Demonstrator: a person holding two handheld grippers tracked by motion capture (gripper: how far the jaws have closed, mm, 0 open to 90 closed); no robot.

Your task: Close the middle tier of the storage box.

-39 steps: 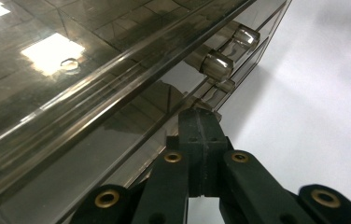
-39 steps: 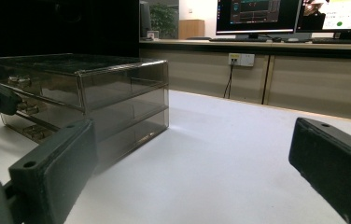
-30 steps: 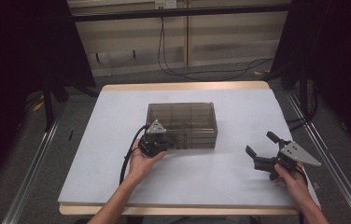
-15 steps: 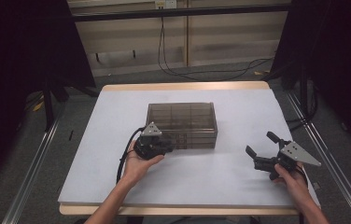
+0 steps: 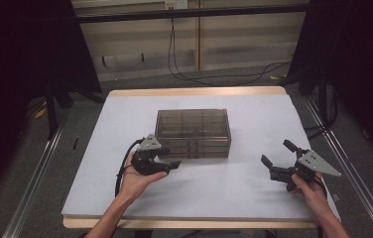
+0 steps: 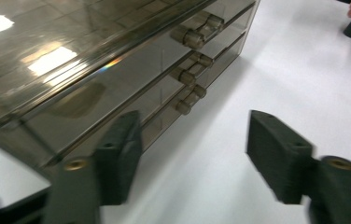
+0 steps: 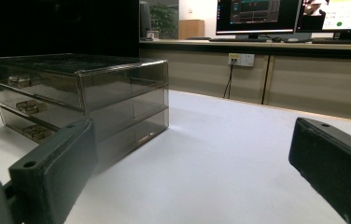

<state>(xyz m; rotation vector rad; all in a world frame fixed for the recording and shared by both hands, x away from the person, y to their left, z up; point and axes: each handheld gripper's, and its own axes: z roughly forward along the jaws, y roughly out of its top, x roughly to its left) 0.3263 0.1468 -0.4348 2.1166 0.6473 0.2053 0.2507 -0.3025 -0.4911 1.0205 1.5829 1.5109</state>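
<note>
A smoky see-through drawer box (image 5: 193, 133) sits near the middle of the white table (image 5: 234, 183), its three drawers closed and their small handles (image 6: 188, 69) lined up one above another on the front that faces the person. The left gripper (image 5: 167, 164) is just in front of the box's front left corner, held in the person's left hand (image 5: 137, 174); its jaws have just been opening and now stand apart with nothing between them, only bare table showing in the gap in the left gripper view. The box front lies just beside the nearer jaw there, and I cannot tell whether the two touch. The right gripper (image 5: 278, 158) is well apart from the box, off toward the table's right side, held in the right hand (image 5: 313, 191). Its jaws stand wide and hold nothing; in the right gripper view the box (image 7: 78, 100) lies farther off on the left, beyond its jaw.
</note>
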